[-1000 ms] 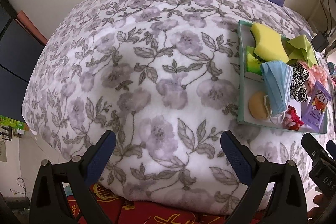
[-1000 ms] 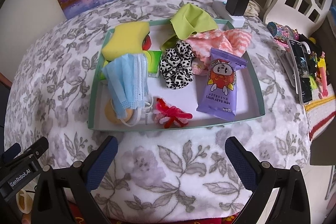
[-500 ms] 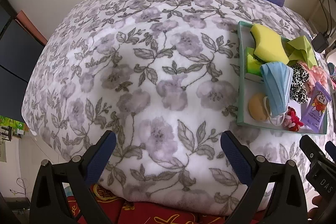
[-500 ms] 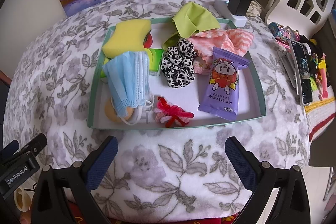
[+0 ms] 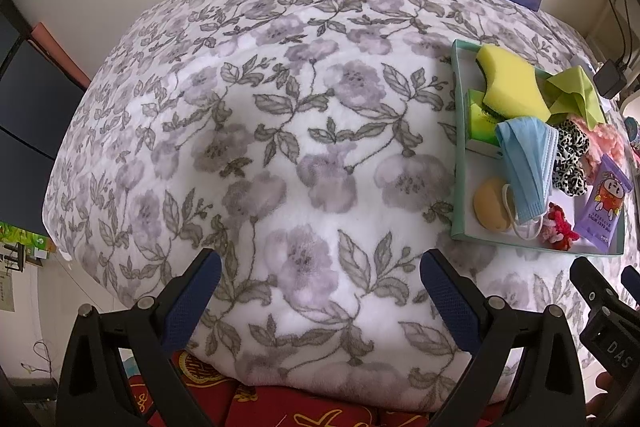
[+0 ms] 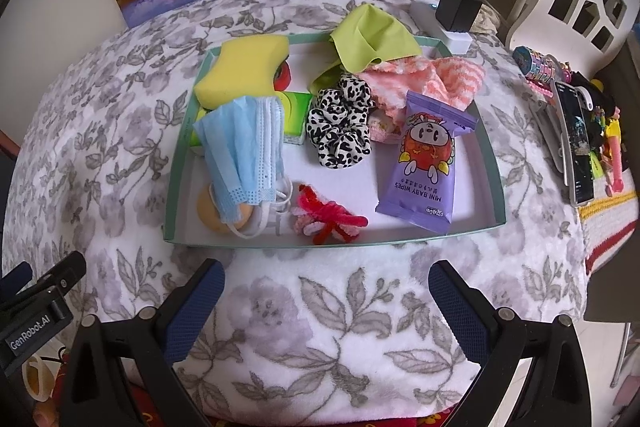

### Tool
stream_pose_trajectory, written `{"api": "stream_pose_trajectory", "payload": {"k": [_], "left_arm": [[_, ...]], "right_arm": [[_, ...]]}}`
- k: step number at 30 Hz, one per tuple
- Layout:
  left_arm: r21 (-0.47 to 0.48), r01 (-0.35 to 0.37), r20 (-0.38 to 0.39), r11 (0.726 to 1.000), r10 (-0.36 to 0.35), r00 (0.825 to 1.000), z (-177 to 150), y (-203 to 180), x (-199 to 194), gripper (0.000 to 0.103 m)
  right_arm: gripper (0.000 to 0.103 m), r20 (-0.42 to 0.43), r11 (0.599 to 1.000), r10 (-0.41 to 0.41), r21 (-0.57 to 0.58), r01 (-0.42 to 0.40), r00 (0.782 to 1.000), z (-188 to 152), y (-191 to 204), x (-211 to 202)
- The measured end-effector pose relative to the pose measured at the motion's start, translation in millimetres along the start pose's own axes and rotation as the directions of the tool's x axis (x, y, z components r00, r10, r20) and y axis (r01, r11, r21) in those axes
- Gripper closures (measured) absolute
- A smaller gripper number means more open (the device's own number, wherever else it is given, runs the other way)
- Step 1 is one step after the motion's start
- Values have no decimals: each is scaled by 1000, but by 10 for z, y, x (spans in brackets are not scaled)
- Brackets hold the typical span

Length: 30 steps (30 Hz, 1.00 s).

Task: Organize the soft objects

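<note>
Right wrist view: I see both grippers, left gripper [image 5: 320,291] and right gripper [image 6: 326,293], spread and empty; soft items fill the tray [image 6: 494,163] at twelve o'clock, whether gathered or awaiting sorting.

Plush, fuzzy blanket [image 6: 328,307] under a matt cardboard-like tray [image 6: 490,163]; porous foam sponge [image 6: 240,71], glossy plastic wipes packet [image 6: 424,163].
</note>
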State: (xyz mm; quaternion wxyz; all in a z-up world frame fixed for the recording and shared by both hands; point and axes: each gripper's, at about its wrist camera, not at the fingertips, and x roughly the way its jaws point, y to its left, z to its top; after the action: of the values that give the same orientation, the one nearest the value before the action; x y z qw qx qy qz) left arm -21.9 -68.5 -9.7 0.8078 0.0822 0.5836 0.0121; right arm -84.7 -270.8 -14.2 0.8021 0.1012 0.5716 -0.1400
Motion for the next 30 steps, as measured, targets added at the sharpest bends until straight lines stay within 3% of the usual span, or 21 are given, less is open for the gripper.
{"api": "stream_pose_trajectory", "payload": {"k": [30], "left_arm": [[1,1,-3,1000,-1,1000,8,6,9,3]], "right_arm": [[0,-8,999,-24,-40,23,1000,23,44,27]]}}
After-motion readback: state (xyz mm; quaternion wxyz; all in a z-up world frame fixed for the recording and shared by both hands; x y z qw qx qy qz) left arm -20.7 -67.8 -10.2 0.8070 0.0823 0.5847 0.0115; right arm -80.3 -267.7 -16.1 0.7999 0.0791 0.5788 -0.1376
